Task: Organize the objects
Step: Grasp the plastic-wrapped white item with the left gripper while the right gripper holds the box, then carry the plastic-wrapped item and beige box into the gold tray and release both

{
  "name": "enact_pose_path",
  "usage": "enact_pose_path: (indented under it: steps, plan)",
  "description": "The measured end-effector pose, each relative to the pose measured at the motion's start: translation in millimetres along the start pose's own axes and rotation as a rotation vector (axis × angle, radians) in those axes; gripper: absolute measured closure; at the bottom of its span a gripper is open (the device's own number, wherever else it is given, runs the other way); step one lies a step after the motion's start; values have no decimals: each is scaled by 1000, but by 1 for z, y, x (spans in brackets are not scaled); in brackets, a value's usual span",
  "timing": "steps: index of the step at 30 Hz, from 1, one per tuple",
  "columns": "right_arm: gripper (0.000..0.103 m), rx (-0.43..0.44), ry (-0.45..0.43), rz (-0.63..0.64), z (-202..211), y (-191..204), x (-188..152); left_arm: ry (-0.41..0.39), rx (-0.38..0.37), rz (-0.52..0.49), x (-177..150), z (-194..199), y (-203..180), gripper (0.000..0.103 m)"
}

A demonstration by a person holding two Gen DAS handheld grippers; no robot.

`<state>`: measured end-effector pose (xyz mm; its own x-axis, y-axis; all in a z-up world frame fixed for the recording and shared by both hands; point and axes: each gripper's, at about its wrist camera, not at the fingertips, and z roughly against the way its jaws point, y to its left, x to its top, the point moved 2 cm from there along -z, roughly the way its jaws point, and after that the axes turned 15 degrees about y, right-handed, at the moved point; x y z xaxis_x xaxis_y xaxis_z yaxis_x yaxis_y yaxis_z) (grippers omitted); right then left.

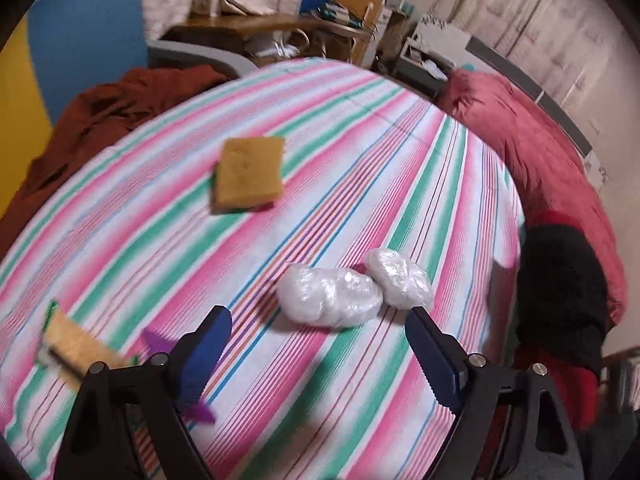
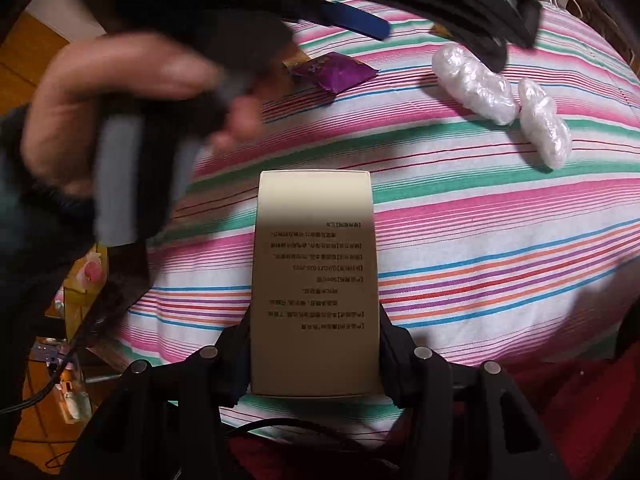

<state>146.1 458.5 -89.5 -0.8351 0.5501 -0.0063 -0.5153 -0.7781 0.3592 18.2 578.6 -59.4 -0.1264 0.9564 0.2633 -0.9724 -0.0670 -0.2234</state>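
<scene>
My left gripper (image 1: 320, 348) is open and empty, low over the striped bedspread (image 1: 360, 168), just short of two white plastic-wrapped bundles (image 1: 330, 298) (image 1: 400, 282). A yellow sponge (image 1: 250, 176) lies farther out. A purple sachet (image 1: 160, 340) and a tan packet (image 1: 76, 352) lie by the left finger. My right gripper (image 2: 314, 344) is shut on a cream box with printed text (image 2: 316, 276), held above the bedspread (image 2: 480, 240). In the right wrist view the bundles (image 2: 474, 86) (image 2: 544, 124) and the purple sachet (image 2: 334, 72) lie beyond. The left gripper and the hand holding it (image 2: 120, 92) fill the upper left.
A rust-brown blanket (image 1: 120, 108) lies at the bed's left, a pink quilt (image 1: 532, 136) at its right, black and red cloth (image 1: 560, 300) near the right edge. A cluttered wooden desk (image 1: 280, 24) stands behind the bed.
</scene>
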Motion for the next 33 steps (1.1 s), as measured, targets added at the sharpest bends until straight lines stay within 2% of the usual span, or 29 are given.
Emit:
enact_pose_path:
  steps: [4,5,6,7,10,14,16,20,25,29,33]
  plan:
    - [52,11,1,-6,-1,-1,-1,27,-52,38,15,-25,5,15]
    - [52,12,1,-9,-1,-1,-1,37,-62,43,18,-32,5,19]
    - [52,12,1,-12,-1,-1,-1,57,-58,38,19,-39,4,35]
    - [52,11,2,-15,-1,-1,-1,68,-58,35,20,-44,5,42]
    - [52,5,1,-20,-2,-1,-2,37,-86,45,11,-42,8,45]
    - [52,-17,0,-14,-3,2,-3,-20,-10,74,-13,-20,17,45]
    - [52,-32,-3,-12,-4,4,-3,-51,19,112,-27,-5,24,45]
    - [52,-83,-11,-1,-5,10,-5,-140,127,198,-64,35,38,45]
    - [52,-183,-24,14,-4,14,-2,-237,251,311,-123,80,42,45]
    - [52,-253,-32,40,-8,18,6,-280,310,399,-175,97,40,45]
    - [52,-277,-54,53,-15,28,17,-303,349,462,-218,103,30,44]
